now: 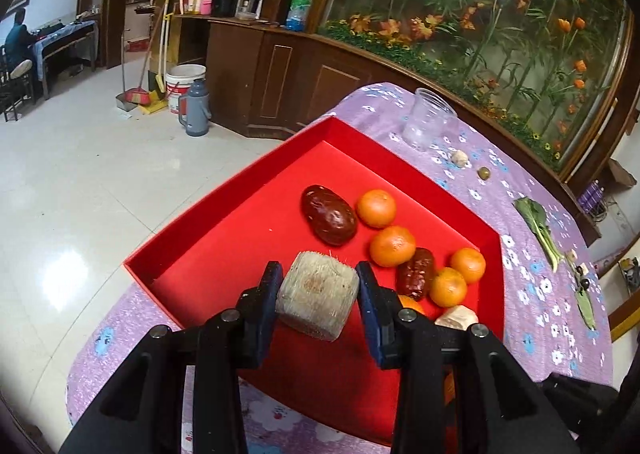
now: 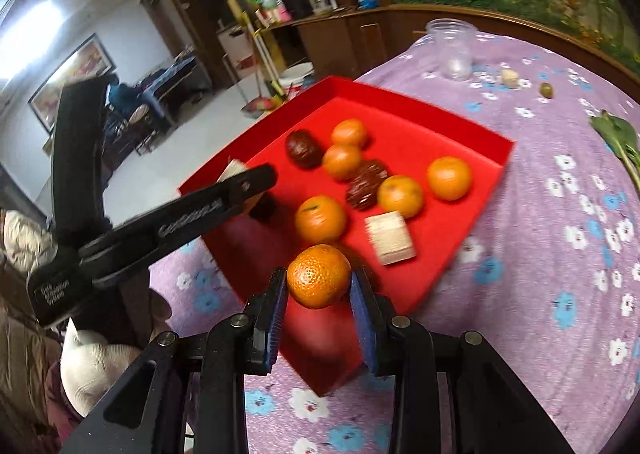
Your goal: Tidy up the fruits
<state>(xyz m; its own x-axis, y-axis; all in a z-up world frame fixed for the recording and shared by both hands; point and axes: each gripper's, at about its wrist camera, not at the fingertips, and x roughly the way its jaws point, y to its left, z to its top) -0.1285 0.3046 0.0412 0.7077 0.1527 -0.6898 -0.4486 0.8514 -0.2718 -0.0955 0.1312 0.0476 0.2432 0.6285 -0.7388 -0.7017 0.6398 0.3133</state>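
Observation:
A red tray (image 1: 224, 222) (image 2: 480, 134) lies on the purple flowered tablecloth. It holds several tangerines (image 1: 377, 208) (image 2: 449, 178), two dark red dates (image 1: 329, 220) (image 2: 304, 148) and a pale sugarcane chunk (image 2: 390, 238). My left gripper (image 1: 318, 296) is shut on another pale sugarcane chunk (image 1: 318, 300) just above the tray floor; it also shows in the right wrist view (image 2: 240, 182). My right gripper (image 2: 319, 282) is shut on a tangerine (image 2: 319, 276) over the tray's near edge.
On the cloth beyond the tray stand a clear plastic cup (image 1: 428, 118) (image 2: 452, 48), a small pale nut (image 1: 460, 158), a green olive (image 1: 484, 173) and a green leaf (image 1: 538, 222). A wooden cabinet and a planter wall lie behind the table.

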